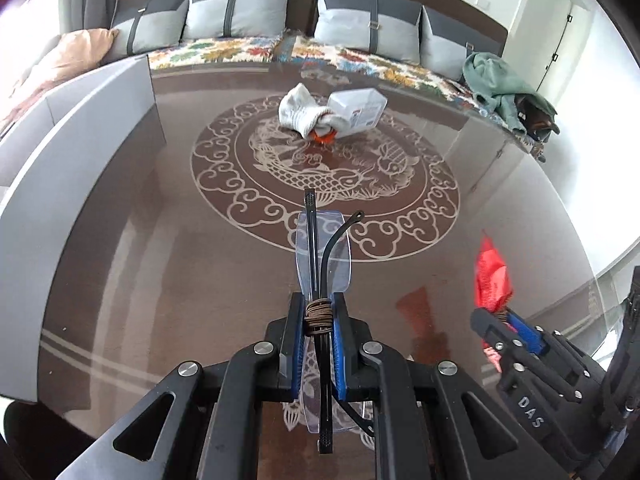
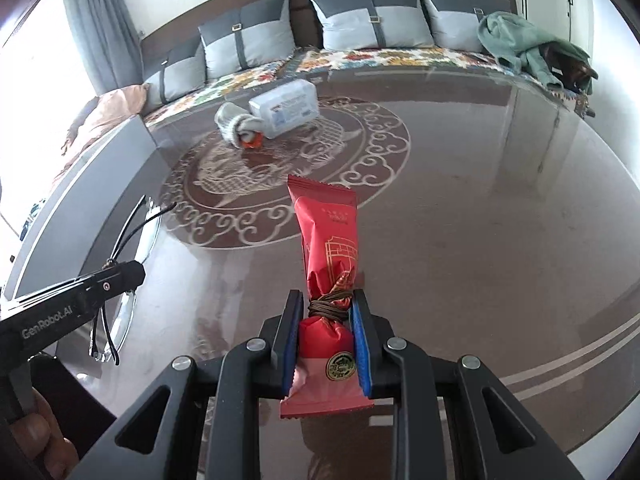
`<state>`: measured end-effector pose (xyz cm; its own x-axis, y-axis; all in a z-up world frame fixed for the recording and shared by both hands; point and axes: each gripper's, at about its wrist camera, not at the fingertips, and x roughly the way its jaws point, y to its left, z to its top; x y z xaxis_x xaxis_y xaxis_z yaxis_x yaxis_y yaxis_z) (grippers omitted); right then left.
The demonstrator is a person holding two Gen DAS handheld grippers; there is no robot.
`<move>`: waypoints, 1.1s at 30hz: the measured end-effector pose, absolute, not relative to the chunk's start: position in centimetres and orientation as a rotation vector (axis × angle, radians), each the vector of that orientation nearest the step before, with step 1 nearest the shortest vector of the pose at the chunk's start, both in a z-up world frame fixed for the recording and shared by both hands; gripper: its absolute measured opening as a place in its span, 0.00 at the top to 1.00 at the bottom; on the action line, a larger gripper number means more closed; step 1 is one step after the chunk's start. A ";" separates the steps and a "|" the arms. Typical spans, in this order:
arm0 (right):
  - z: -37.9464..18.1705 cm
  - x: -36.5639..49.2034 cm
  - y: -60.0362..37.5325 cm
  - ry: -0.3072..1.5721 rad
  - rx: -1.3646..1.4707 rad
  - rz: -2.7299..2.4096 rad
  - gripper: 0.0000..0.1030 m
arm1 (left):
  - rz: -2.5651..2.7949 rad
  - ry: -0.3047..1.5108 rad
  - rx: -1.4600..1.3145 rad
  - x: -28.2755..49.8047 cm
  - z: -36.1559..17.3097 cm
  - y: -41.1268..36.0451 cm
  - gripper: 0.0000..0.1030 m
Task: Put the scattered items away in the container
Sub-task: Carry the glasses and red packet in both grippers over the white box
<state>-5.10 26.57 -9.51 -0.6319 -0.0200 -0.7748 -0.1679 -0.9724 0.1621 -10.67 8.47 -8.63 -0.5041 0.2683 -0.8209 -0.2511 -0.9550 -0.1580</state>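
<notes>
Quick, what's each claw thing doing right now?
Left gripper: jaws shut on folded glasses.
Right gripper: jaws shut on a red snack packet.

Glossy glass tabletop (image 1: 160, 264), clear plastic glasses (image 1: 324, 256), shiny red foil packet (image 2: 328, 236), knitted cloth sock (image 1: 298, 110)

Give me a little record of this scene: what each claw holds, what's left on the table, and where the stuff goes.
left claw: shut on folded glasses, lifted off the table
right claw: shut on red packet, also lifted
table: brown glass with a fish pattern
still on table: sock, clear box, small orange item half hidden by the sock
container: likely the grey bin at the table's left edge; its inside is not visible
</notes>
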 end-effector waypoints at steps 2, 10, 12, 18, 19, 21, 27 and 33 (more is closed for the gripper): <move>-9.1 -4.8 25.8 0.319 -1.307 2.761 0.77 | 2.495 -0.039 -1.361 -9.9 -8.4 7.7 0.89; -8.7 -4.3 20.3 0.194 -1.383 2.827 0.77 | 2.537 -0.146 -1.349 -7.6 -7.8 2.5 0.89; -8.2 -4.4 18.2 0.142 -1.399 2.865 0.77 | 2.566 -0.189 -1.330 -7.2 -7.0 0.8 0.89; -4.0 -6.0 10.9 0.007 -1.373 3.041 0.77 | 2.693 -0.351 -1.246 -6.8 -2.9 -6.2 0.89; -2.9 -6.6 9.6 0.001 -1.357 3.079 0.77 | 2.728 -0.383 -1.226 -7.0 -1.8 -8.0 0.89; -0.6 -7.9 7.2 0.003 -1.319 3.156 0.77 | 2.775 -0.434 -1.197 -7.5 -0.2 -10.7 0.89; 5.6 -13.5 -0.1 0.012 -1.212 3.359 0.77 | 2.919 -0.499 -1.110 -11.3 4.9 -18.5 0.89; 8.3 -21.9 -6.7 -0.004 -1.267 3.443 0.77 | 2.964 -0.545 -1.077 -17.5 7.5 -23.4 0.89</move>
<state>-21.89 -6.71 8.32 -0.6418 -0.4718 -0.6046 0.4731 -0.8640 0.1721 -17.51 -23.41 7.46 -0.7718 0.0603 -0.6330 0.1690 -0.9402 -0.2956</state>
